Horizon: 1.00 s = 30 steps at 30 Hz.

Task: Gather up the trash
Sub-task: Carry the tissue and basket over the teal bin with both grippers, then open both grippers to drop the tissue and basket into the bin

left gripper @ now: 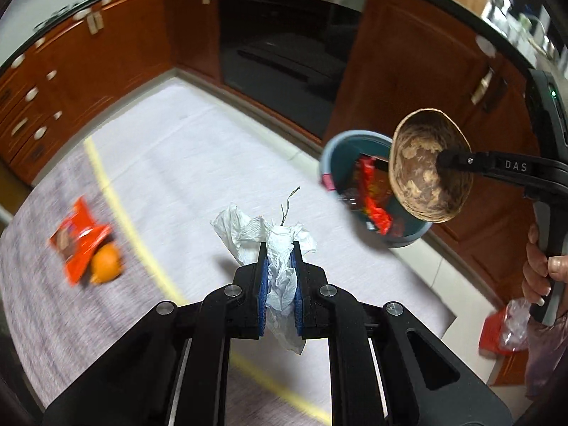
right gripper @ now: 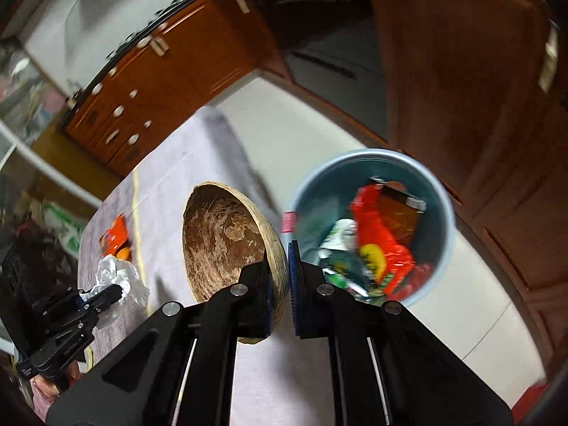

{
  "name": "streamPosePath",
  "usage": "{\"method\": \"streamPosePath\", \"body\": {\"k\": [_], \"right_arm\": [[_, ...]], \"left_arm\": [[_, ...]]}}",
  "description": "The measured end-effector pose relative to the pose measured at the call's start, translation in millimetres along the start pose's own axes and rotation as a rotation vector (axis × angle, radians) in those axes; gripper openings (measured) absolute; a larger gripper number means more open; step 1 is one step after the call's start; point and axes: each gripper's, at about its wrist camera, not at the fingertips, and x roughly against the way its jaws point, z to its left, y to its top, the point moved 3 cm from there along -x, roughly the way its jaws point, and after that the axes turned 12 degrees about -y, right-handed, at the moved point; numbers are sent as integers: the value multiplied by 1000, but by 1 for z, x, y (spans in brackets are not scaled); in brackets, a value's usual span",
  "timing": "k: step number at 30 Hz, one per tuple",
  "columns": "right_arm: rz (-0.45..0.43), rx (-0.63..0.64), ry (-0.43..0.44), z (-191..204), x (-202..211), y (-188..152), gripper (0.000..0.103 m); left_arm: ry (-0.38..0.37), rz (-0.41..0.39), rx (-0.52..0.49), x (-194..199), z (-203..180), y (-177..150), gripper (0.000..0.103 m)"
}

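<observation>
We see brown cabinets (left gripper: 88, 71) round a pale floor (left gripper: 184, 142). The blue bin (right gripper: 443, 213), part full of wrappers (right gripper: 380, 234), stands by them. Our right gripper (right gripper: 280, 259) pinches a coconut shell (right gripper: 223, 241) by its rim, near the bin. Our left gripper (left gripper: 280, 252) is clamped on a tissue (left gripper: 255, 230). A red packet (left gripper: 78, 238) and an orange (left gripper: 106, 262) lie on the floor.

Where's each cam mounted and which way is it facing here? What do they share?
Left wrist: sits on the left hand-held gripper, looks down at the floor; its fingers clamp a tissue; person's right hand shows.
Right wrist: sits on the right hand-held gripper, looks down toward the bin; its fingers clamp a coconut shell.
Shared: bin, shell, tissue, orange wrapper, each other's gripper.
</observation>
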Motion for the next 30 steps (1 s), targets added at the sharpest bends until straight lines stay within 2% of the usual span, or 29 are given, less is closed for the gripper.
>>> {"method": "streamPosePath", "body": {"k": [11,18,24,26,28,30], "right_arm": [[39,-115,-29,-72,-31,8,8],[83,-155,-46,-95,-52,4,8],[102,-169,-77,-113,-61,4,8],[107,-170,-84,-116,-64,4,8],[113,-168,-90,-118,-67,4,8],[118,-166,-94,-119,-70,4,8]], "left_arm": [[-33,101,-110,-76,-54,40,12],[-56,158,-151,-124,-77,52,12],[-58,185,-155,-149,-82,59,14],[-60,194,-154,-156,-84,60,21],[-48,192,-153,-158,-84,63,45],[-25,174,-161,-159,-85,63,51]]}}
